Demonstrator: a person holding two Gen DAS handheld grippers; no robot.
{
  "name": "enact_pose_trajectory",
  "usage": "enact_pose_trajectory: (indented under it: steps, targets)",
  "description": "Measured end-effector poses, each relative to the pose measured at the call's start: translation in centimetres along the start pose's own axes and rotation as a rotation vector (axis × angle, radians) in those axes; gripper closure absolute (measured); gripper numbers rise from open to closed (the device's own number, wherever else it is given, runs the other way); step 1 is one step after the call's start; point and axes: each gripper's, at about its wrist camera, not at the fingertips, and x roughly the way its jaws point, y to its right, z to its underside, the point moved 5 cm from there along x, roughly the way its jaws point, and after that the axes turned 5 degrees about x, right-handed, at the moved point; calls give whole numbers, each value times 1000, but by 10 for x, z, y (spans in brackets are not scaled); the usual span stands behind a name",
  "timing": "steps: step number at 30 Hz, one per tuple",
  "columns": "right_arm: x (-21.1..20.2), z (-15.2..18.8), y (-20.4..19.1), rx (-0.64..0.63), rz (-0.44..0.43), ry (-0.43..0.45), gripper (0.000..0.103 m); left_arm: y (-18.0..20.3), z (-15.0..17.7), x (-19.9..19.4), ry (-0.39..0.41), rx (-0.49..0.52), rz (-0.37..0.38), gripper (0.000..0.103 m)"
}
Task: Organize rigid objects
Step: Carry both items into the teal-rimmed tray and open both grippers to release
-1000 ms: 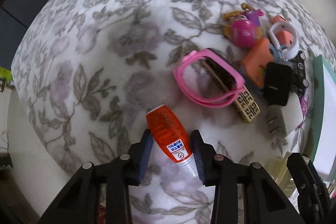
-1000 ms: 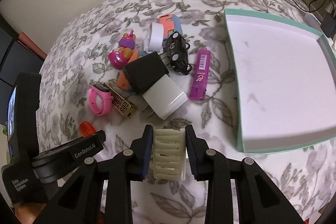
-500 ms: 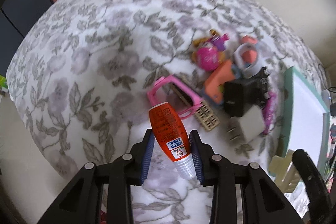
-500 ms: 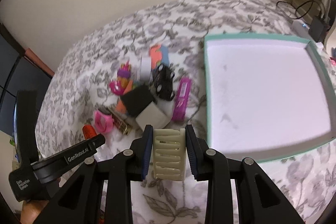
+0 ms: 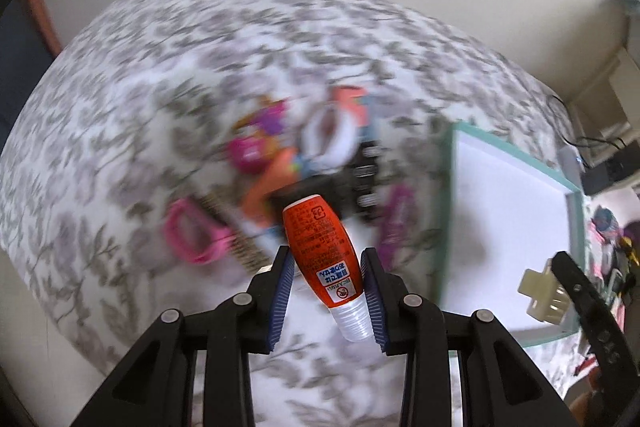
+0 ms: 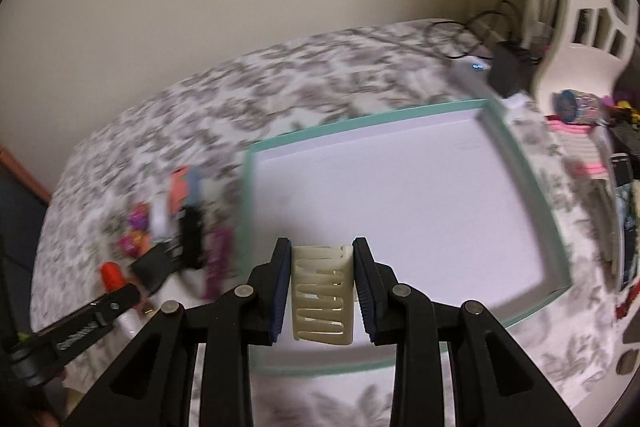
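Your left tongs [image 5: 326, 285] are closed on an orange bottle [image 5: 322, 247], gripped at its lower body, clear cap pointing back toward you and the base forward. Your right tongs [image 6: 318, 285] are closed on a cream hair clip [image 6: 322, 293], pinched across its width.

The landmark is the teal-rimmed tray [image 6: 250, 187], which looks empty. The right tongs hold the clip above the tray's near edge. The left tongs hold the bottle off the tray's left side, above the floral cloth [image 5: 120, 87], not yet over the rim. The remaining pile [image 5: 304, 163] lies on the cloth just left of the tray; blur hides most of its detail, though a pink band [image 5: 192, 237] sits at its far-left end and a purple stick [image 6: 218, 255] nearest the rim.

Judged step: both items are picked and in carry toward the tray; neither is placed.

Next move calls for lowering the clip onto the tray floor, well inside the rim, then opening. Bring the bottle across the left rim with clearance before you release. Keep the two tongs apart over the tray.
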Motion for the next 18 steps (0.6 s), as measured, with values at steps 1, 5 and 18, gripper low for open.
enact_pose_trajectory:
  steps: [1, 5, 18]
  targets:
    - [1, -3, 6, 7, 14, 3, 71, 8, 3, -4, 1, 17, 9, 66]
    - [13, -16, 38, 46, 70, -4, 71, 54, -7, 5, 3, 96, 39, 66]
    - [34, -33, 107, 193, 169, -14, 71, 150, -34, 48, -6, 226, 73, 66]
